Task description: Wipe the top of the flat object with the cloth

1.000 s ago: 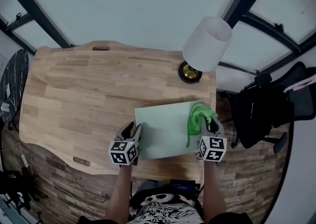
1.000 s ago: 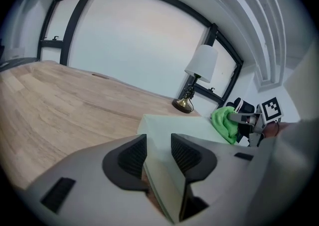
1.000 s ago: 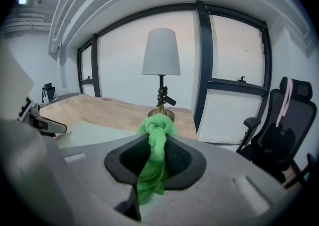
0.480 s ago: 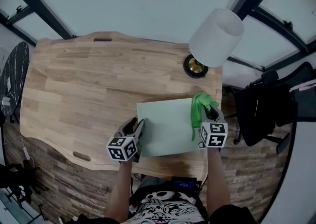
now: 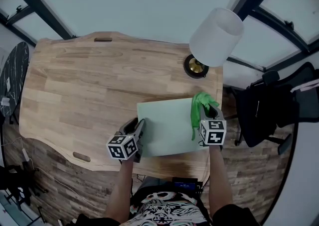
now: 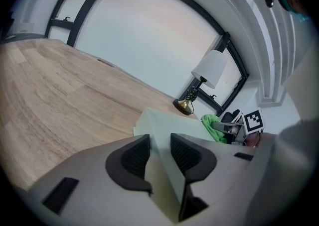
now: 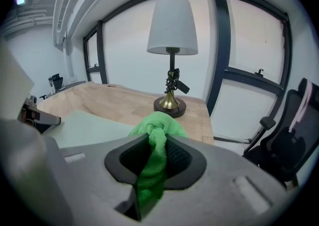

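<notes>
**Green cloth on the board, both claws engaged**

Seen from the head view, a pale green flat object (image 5: pixel 167 126) lies at the near right part of a wooden bench (image 5: pixel 89 85), its near edge close to the bench's front edge. The left claw (image 5: pixel 137 130) sits at the object's near left edge. In the left gripper view its jaws are closing on that edge, and the board fills the gap between the two dark pads.

The right claw (image 5: pixel 208 114) is at the object's right side, its jaws drawn in tight on a bright green cloth (image 5: pixel 200 104). In the right gripper view the cloth runs as a twisted strand between the pads and bunches into a knot-like wad just beyond the tips. From above, that wad rests over the far right corner of the flat object, with a tail of cloth trailing back along the right edge toward the claw.

A table lamp (image 5: pixel 217 36) with a white shade and a brass base stands on the bench just beyond that corner. A black office chair (image 5: pixel 269 108) is on the floor to the right of the bench.
</notes>
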`<state>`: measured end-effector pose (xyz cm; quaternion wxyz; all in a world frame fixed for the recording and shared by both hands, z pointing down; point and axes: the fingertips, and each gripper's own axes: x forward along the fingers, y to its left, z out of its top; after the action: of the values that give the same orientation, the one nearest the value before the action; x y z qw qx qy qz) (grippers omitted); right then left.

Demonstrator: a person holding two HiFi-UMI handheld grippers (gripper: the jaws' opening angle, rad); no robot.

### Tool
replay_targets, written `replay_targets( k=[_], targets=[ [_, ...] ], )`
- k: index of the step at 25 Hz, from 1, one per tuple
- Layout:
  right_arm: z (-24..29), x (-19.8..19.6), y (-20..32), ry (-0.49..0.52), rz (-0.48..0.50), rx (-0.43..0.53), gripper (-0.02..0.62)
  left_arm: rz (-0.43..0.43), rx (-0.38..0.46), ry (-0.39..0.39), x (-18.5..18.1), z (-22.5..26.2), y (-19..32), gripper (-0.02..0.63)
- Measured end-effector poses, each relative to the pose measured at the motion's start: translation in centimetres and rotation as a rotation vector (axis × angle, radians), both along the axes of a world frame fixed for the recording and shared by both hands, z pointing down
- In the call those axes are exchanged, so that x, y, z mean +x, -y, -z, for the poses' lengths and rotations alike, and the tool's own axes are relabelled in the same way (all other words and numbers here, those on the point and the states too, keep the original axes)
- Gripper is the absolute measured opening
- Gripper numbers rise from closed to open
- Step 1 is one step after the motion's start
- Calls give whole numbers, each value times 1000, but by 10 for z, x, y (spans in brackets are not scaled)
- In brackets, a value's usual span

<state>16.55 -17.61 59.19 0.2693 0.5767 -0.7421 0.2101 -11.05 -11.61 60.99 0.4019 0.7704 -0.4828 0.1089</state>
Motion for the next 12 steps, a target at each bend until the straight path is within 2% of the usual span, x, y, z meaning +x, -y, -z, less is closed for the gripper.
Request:
replay_targets(
  k=[12],
  targets=[
    [-1,-7,1,-11,-26,-32,74,-1,3,-15,0,-1,1,132]
  ],
)
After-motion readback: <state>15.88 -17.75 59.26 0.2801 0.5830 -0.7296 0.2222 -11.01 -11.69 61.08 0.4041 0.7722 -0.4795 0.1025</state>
